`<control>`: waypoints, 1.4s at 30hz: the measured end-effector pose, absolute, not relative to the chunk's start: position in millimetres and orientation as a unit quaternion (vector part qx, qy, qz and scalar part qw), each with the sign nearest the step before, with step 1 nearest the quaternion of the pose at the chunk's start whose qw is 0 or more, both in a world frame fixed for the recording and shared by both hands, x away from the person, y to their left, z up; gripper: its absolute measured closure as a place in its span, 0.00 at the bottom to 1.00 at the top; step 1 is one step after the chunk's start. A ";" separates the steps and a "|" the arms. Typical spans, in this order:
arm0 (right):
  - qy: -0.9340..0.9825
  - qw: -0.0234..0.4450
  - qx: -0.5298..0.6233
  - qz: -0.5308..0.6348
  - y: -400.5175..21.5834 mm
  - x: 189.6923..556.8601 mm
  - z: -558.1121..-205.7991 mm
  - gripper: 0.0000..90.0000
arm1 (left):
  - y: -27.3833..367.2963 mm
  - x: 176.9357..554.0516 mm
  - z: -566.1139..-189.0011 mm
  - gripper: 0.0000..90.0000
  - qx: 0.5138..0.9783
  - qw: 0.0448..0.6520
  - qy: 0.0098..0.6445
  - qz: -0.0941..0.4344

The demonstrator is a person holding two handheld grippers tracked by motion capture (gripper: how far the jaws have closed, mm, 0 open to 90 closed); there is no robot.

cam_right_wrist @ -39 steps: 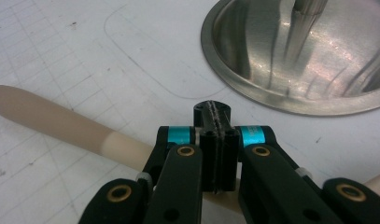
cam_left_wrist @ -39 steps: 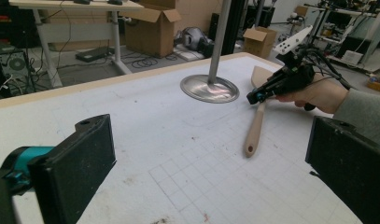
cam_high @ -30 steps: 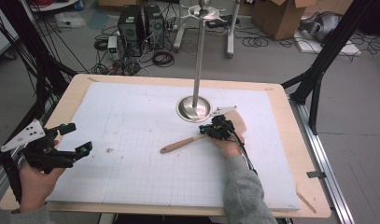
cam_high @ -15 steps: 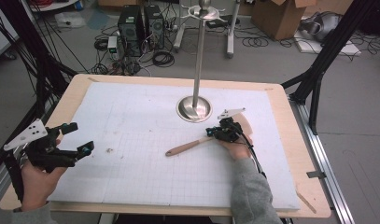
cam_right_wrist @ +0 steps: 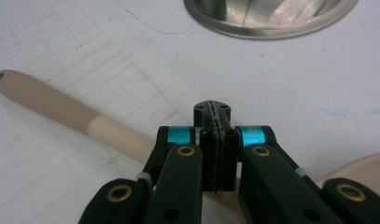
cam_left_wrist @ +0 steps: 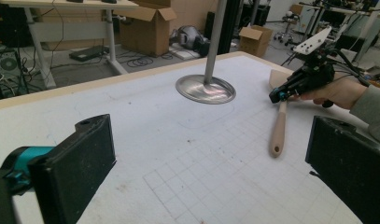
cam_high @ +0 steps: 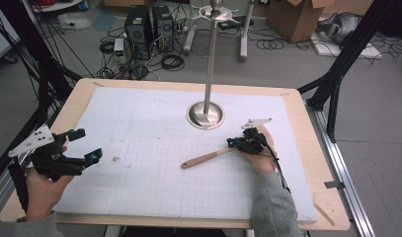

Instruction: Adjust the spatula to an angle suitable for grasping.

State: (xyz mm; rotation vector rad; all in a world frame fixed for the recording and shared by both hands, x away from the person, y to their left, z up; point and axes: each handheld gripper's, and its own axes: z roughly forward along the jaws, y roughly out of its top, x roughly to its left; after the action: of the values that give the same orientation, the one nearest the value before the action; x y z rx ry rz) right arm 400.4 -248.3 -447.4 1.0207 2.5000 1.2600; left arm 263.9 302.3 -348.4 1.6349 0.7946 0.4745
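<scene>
On the right half of the mat (cam_high: 139, 113), just this side of the stand base (cam_high: 205, 115): spatula (cam_high: 206, 158) lying flat, handle end pointing toward the middle of the mat, blade end tucked under the right hand.

Shifted since a second ago. Dragged rightward and a little toward the near edge, together with the right gripper (cam_high: 231, 143); handle end now farther from the left side than before, and the slant about the same. Moved as one piece with the jaws, so judged held rather than merely touched.

Right gripper: jaws pressed fully together over the neck, where handle meets blade. Seen in the right gripper view as two pads closed to a thin seam, handle running out to the upper left; actual pinch point hidden beneath them.

Left gripper (cam_high: 87, 144): unmoved at the left edge, jaws spread wide, nothing between them, well apart from the spatula.

For the work in hand: grasp secured, spatula not yet lifted clear of the mat. Probably repositioning ahead of a lift, perhaps toward the stand. Thin neck in a narrow pinch, so some risk of swivelling once raised.
</scene>
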 end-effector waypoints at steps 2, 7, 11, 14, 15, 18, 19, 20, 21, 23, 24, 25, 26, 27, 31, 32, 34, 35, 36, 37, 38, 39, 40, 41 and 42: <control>0.835 0.082 0.343 0.422 -253.1 397.8 -447.9 1.00 | 301.5 264.6 -348.2 0.02 0.703 0.591 0.340 0.204; 0.834 0.087 0.345 0.422 -261.8 392.3 -448.0 1.00 | 298.9 266.1 -347.9 0.02 0.705 0.590 0.337 0.202; 0.836 0.082 0.347 0.417 -268.5 389.0 -447.5 1.00 | 298.0 267.2 -348.1 0.02 0.705 0.591 0.337 0.202; 0.835 0.082 0.348 0.418 -274.4 385.3 -447.8 1.00 | 298.2 267.2 -347.9 0.02 0.705 0.591 0.337 0.201; 0.835 0.082 0.347 0.420 -276.2 383.9 -448.2 1.00 | 298.2 267.1 -347.8 0.02 0.704 0.592 0.337 0.202; 0.833 0.085 0.351 0.419 -279.8 380.2 -448.3 1.00 | 298.5 266.7 -347.7 0.02 0.703 0.593 0.337 0.202; 0.834 0.086 0.349 0.418 -280.0 380.1 -448.2 1.00 | 298.5 266.6 -347.7 0.02 0.703 0.593 0.337 0.201; 0.834 0.086 0.349 0.418 -280.0 380.1 -448.2 1.00 | 298.3 266.5 -347.8 0.02 0.703 0.592 0.337 0.202; 0.835 0.089 0.347 0.417 -279.2 380.1 -447.9 1.00 | 298.2 266.4 -347.7 0.02 0.704 0.591 0.338 0.203; 0.841 0.096 0.339 0.410 -277.5 380.2 -446.5 1.00 | 298.2 266.0 -347.6 0.02 0.705 0.590 0.338 0.203; 0.840 0.095 0.333 0.418 -276.2 378.9 -443.4 1.00 | 298.3 266.0 -347.6 0.02 0.704 0.590 0.338 0.203; 0.839 0.096 0.324 0.426 -275.3 377.3 -440.6 1.00 | 298.7 266.1 -347.8 0.02 0.704 0.590 0.338 0.203; 0.839 0.096 0.316 0.433 -274.0 374.9 -437.6 1.00 | 298.9 266.1 -348.0 0.02 0.703 0.590 0.340 0.204; 0.840 0.093 0.305 0.439 -272.5 372.3 -434.7 1.00 | 299.3 266.3 -348.2 0.02 0.703 0.590 0.340 0.204; 0.850 0.081 0.263 0.449 -261.3 361.3 -427.4 1.00 | 300.3 266.7 -348.8 0.02 0.703 0.590 0.342 0.204; 0.853 0.079 0.250 0.451 -257.3 359.0 -426.9 1.00 | 300.3 266.7 -348.8 0.02 0.703 0.590 0.342 0.204; 0.860 0.071 0.225 0.452 -248.5 354.8 -427.3 1.00 | 300.0 266.3 -348.3 0.02 0.703 0.590 0.341 0.204; 0.864 0.070 0.217 0.448 -244.5 353.3 -428.1 1.00 | 299.6 265.9 -348.0 0.02 0.702 0.591 0.341 0.204; 0.864 0.070 0.217 0.448 -244.5 353.3 -428.1 1.00 | 299.6 265.7 -347.6 0.02 0.703 0.590 0.340 0.205; 0.866 0.064 0.213 0.447 -240.8 351.6 -428.8 1.00 | 299.4 265.4 -347.4 0.02 0.702 0.591 0.340 0.205; 0.870 0.056 0.202 0.447 -236.5 350.0 -430.9 1.00 | 299.6 265.3 -347.2 0.02 0.703 0.591 0.339 0.205; 0.869 0.054 0.200 0.449 -235.4 349.4 -431.8 1.00 | 299.7 265.3 -347.1 0.02 0.703 0.590 0.339 0.205; 0.869 0.054 0.200 0.449 -235.4 349.4 -431.8 1.00 | 299.9 265.6 -347.2 0.02 0.703 0.591 0.339 0.206; 0.868 0.047 0.198 0.452 -234.4 348.3 -432.9 1.00 | 300.3 265.7 -347.4 0.02 0.703 0.591 0.340 0.205; 0.868 0.045 0.197 0.453 -234.1 348.0 -433.3 1.00 | 300.5 265.9 -347.5 0.02 0.702 0.590 0.340 0.205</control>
State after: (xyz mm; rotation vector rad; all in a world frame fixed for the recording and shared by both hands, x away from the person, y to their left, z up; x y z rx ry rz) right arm 348.0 -234.1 -433.3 0.6022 2.6521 1.3845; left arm 265.9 300.5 -347.5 1.6348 0.7924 0.4781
